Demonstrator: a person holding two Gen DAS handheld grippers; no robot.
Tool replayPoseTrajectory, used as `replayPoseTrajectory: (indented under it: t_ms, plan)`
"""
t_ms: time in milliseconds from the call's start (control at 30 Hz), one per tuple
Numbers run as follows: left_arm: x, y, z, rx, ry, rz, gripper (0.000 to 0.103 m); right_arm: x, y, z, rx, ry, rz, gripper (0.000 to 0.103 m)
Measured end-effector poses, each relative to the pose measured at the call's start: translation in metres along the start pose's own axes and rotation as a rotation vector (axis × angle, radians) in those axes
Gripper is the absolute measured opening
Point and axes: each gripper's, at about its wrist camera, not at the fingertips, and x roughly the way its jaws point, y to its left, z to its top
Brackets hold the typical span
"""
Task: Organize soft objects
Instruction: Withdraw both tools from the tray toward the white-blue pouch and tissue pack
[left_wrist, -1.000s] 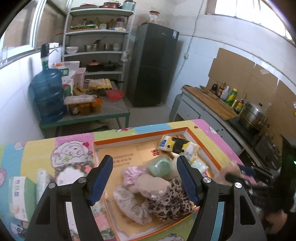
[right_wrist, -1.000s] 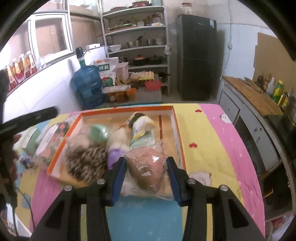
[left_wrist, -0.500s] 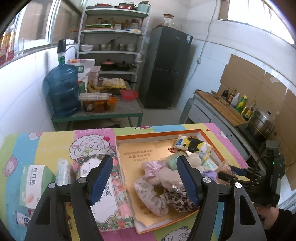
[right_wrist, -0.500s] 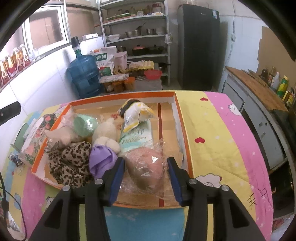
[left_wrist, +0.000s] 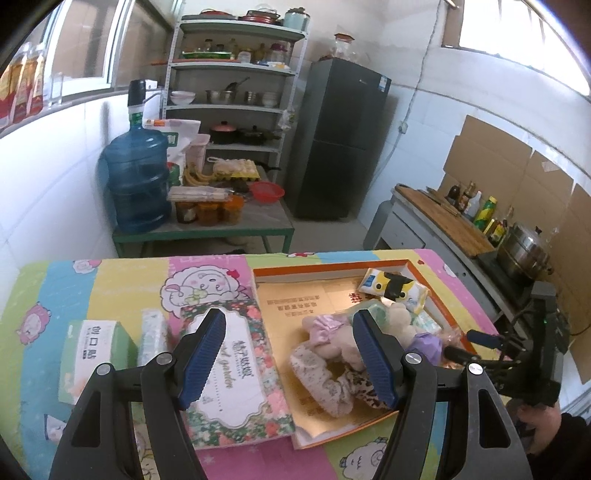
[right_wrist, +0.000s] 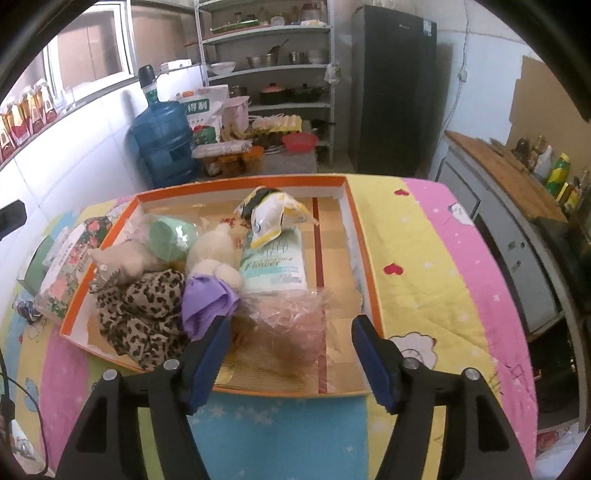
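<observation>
An orange-rimmed cardboard box (right_wrist: 240, 181) on the cartoon-print cover holds a leopard cloth (right_wrist: 140, 314), a purple cloth (right_wrist: 207, 299), a cream plush (right_wrist: 214, 251), a green round thing (right_wrist: 170, 240) and tissue packs (right_wrist: 275, 266). A pink soft thing in a clear bag (right_wrist: 284, 321) lies at the box's near edge. It sits between the opening jaws of my right gripper (right_wrist: 291, 343), and the pads stand clear of it. My left gripper (left_wrist: 290, 325) hangs open over the box's left rim (left_wrist: 332, 266), beside a floral tissue pack (left_wrist: 236, 362), holding nothing.
A green-and-white box (left_wrist: 96, 354) and a small tissue pack (left_wrist: 151, 332) lie left of the floral pack. Behind the table stand a low bench with a blue water jug (left_wrist: 136, 181), a shelf rack and a dark fridge (left_wrist: 340, 140). A counter with bottles and a pot (left_wrist: 524, 247) runs along the right.
The right jaws have spread off the bagged pink thing, which now rests inside the box. My left gripper has shifted left, bringing the floral pack between its fingers.
</observation>
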Motion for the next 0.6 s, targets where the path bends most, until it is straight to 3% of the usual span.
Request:
replayPoseTrajectory:
  t_ms: [300, 600]
  plan:
    - [-0.034, 0.037, -0.001, -0.023, -0.043, 0.004, 0.073, -0.039, 0.027, 0.005, 0.005, -0.053, -0.03, 0.068]
    - [-0.079, 0.083, -0.004, -0.036, -0.094, 0.022, 0.073, -0.071, 0.098, 0.019, -0.03, -0.115, 0.023, 0.068]
